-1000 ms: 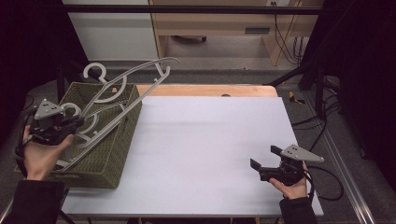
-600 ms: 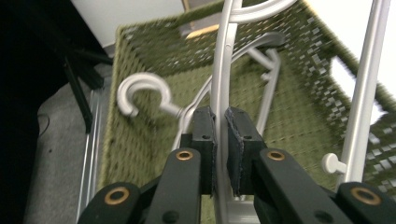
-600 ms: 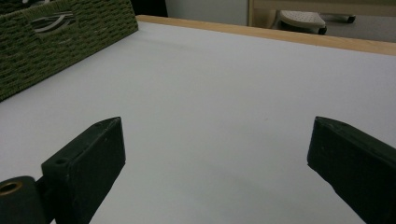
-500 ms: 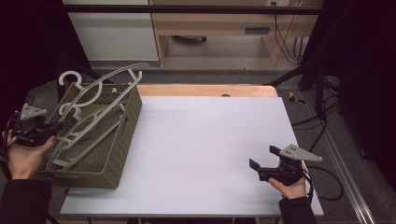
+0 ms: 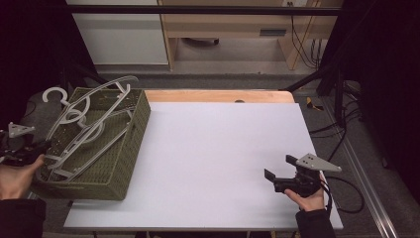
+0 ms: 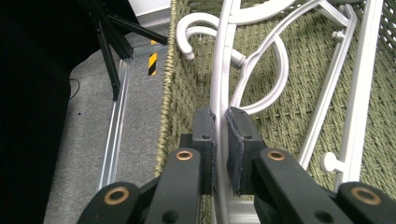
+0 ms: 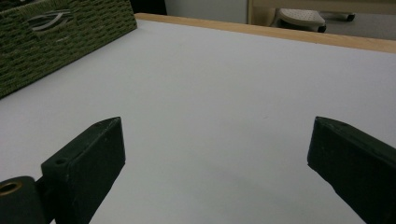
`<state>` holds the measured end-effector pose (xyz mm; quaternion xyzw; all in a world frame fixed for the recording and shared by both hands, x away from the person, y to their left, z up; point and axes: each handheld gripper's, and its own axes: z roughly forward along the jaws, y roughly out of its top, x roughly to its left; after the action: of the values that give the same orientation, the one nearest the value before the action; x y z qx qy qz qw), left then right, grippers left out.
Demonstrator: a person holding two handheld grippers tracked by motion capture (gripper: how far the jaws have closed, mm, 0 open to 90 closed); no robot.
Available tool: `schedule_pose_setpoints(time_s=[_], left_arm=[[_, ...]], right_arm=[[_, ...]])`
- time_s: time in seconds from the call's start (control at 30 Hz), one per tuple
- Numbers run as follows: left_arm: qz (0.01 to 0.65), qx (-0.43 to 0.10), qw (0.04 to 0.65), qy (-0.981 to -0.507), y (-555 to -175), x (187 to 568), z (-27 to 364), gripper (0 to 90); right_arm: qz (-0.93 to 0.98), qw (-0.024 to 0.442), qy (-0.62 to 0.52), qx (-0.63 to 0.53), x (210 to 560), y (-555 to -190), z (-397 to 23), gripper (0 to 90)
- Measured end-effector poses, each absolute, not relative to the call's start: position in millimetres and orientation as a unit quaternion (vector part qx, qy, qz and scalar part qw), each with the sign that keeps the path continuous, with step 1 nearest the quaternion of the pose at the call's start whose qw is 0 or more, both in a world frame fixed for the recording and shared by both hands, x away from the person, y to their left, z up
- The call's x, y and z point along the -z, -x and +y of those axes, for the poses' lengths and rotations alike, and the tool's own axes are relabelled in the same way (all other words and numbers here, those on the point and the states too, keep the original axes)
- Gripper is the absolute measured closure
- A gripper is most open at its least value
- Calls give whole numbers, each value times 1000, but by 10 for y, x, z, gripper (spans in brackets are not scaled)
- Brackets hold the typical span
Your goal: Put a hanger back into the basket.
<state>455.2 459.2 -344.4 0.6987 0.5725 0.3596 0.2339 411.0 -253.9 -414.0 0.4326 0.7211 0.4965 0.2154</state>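
Note:
Pale grey plastic hangers (image 5: 84, 126) lie slanted over the olive woven basket (image 5: 126, 153) at the table's left end, their hooks sticking out past its far left corner. My left gripper (image 5: 37, 148) is at the basket's left rim, shut on the bar of one hanger (image 6: 219, 84); the left gripper view has the pads pinching that bar (image 6: 220, 140). Near the table's front right, my right gripper (image 5: 277, 176) rests low and open, its jaws wide apart (image 7: 215, 158) over bare white tabletop.
The white table (image 5: 223, 148) has a wooden strip along its far edge. Beyond it stand a cabinet and a wooden bench on the floor. Cables trail at the right side. The basket's corner (image 7: 56, 37) sits far ahead of the right gripper.
My left gripper has pulled the hangers leftward and down, from above the basket toward its left rim; they now lie lower across it. The right gripper has stayed put.

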Motion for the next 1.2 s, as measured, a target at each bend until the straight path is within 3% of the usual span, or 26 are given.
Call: schedule_pose_setpoints(time_s=[0.27, 1.07, 1.2], left_arm=[[562, -385, 173, -711, -4638, 3510, 4550, 821], [548, -388, 235, -703, -4546, 3489, 4736, 821], [532, -383, 228, -720, -4492, 3501, 4779, 821]], right_arm=[[724, 213, -431, -495, 4152, -4117, -2534, 46], [722, 214, -434, -494, 4146, -4110, -2546, 47], [722, 214, -434, -494, 4147, -4111, -2546, 47]])
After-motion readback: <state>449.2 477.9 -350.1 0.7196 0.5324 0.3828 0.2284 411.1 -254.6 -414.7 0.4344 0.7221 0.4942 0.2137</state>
